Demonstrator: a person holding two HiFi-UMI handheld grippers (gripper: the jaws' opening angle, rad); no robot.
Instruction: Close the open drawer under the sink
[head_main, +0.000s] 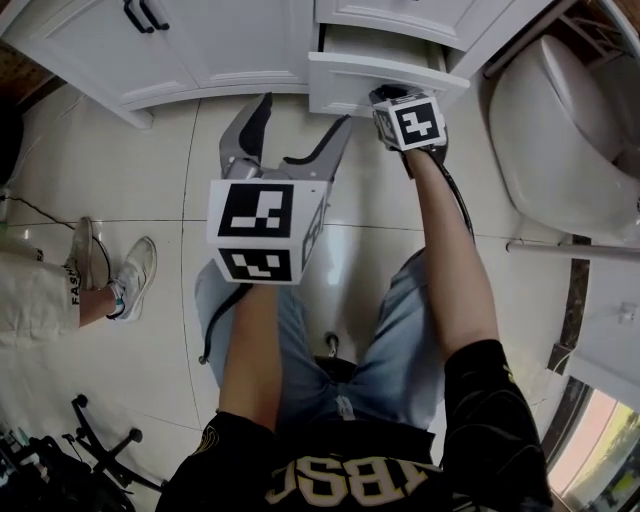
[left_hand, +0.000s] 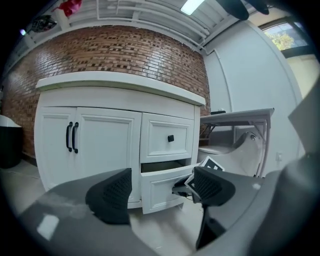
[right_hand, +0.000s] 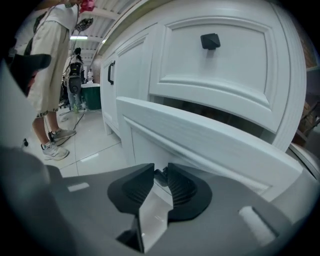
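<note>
The open drawer (head_main: 385, 78) is the lower of two in a white cabinet (head_main: 220, 50) and stands pulled partway out of it. Its front is a white painted panel with a raised frame moulding and a smooth, slightly glossy finish (right_hand: 210, 145).

The right gripper (head_main: 390, 97) is at the drawer front, pointing down at it just under the drawer's top edge. In the right gripper view its jaws (right_hand: 161, 179) are drawn together. The ribbed black pads clamp a small dark piece, by its look the drawer's knob (right_hand: 160, 173).

The left gripper (head_main: 305, 112) is held apart from the cabinet, to the left of the right gripper and short of the drawer. Its jaws stand wide apart with nothing between them. In the left gripper view the drawer (left_hand: 160, 200) shows in the gap between the two dark, textured pads.

The closed upper drawer (right_hand: 215, 65) has the same framed panel and carries a black, square upper knob (right_hand: 210, 41). The cabinet doors have black bar handles (left_hand: 72, 136). The floor (head_main: 130, 170) is pale glossy tile, and the wall (left_hand: 125, 50) behind the cabinet is red-brown brick.
</note>
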